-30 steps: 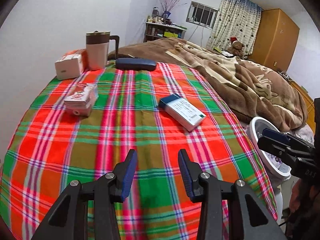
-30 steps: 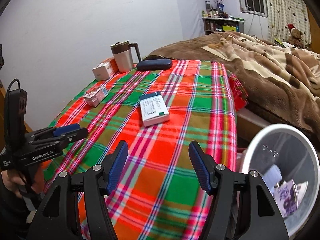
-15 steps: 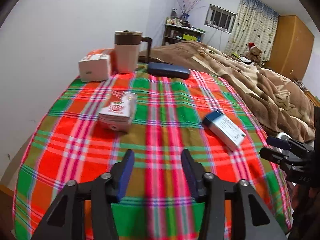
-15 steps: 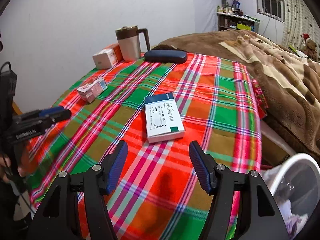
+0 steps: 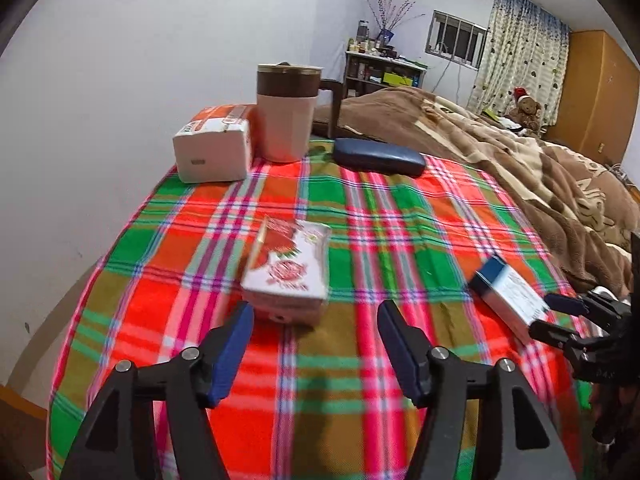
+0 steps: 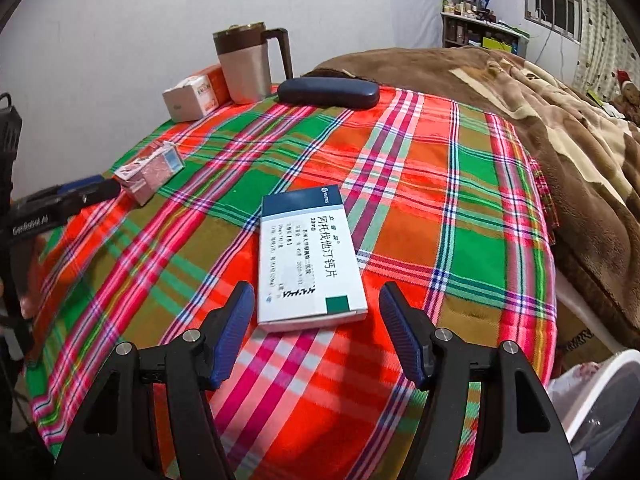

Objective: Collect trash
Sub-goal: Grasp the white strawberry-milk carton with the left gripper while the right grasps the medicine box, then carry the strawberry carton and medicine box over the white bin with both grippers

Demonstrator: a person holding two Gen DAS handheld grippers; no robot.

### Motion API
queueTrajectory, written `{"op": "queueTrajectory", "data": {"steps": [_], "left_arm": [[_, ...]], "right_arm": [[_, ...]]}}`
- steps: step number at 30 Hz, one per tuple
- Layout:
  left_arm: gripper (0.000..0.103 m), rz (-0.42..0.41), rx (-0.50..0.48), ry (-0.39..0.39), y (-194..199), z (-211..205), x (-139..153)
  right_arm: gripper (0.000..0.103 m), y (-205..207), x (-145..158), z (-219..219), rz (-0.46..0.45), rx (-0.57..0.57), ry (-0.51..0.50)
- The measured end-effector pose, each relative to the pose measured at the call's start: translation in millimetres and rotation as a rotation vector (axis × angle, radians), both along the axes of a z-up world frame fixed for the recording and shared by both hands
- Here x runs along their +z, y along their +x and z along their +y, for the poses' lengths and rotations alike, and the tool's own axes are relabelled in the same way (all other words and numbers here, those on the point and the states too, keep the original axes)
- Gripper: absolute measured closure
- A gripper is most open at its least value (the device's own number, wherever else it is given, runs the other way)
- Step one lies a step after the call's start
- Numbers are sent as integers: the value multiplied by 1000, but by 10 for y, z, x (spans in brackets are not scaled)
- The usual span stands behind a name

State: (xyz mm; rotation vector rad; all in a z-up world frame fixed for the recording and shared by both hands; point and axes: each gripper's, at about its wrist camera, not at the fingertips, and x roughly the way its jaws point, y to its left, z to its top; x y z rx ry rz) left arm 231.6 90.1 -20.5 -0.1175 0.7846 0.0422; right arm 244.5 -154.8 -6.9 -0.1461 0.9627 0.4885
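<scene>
Table w/ a red-green plaid cloth [image 5: 400, 216] carries the trash & a few other bits. Left gripper [image 5: 314, 320] hangs just in front of a small red-and-white box [image 5: 288, 272]; its fingers have just been opening and now stand wide apart, pads not touching the box, nothing pressed between them. The box lies flat near the middle of the cloth in the left view; in the right wrist view the same box [image 6: 150, 170] sits toward the left edge w/ the left gripper's tips right by it. Right gripper [image 6: 316, 308] is over a blue-and-white medicine box [image 6: 308, 258], fingers spread wide, one each side of the box's near end, clear of it, box flat on the cloth. Left view shows that medicine box [image 5: 508, 294] at the right side w/ the right gripper's tips at its near end. At the far end: a tan mug [image 5: 286, 112] w/ brown lid & handle, a white-and-orange carton [image 5: 214, 146] beside it, a dark blue case [image 5: 378, 157] just right of the mug. Brown blanket [image 5: 520, 160] on the bed beyond. White bin [image 6: 600, 400] at lower right of the right view, below the table edge, w/ some paper scraps inside.
</scene>
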Motion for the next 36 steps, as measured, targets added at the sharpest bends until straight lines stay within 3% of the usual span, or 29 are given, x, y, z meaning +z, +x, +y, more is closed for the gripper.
{"op": "queueTrajectory", "data": {"steps": [7,12,14,17,24,36], "left_arm": [[36,19,8,24,263,124,-122],[36,51,-1,-1,382,163,-223],[46,77,10,-11,410,180,-270],[47,98,20,-18,424,192,-325],[48,74,10,-5,245,83,-216],[48,13,-99,-30,-288,-454,50]], "right_arm": [[36,69,-96,67,8,4,-27],[36,116,-86,65,21,-24,-17],[37,117,-88,75,22,-28,-24],[41,106,-82,82,26,-28,-16],[42,-4,-12,15,15,-45,22],[42,-398,198,-253,-25,-112,86]]}}
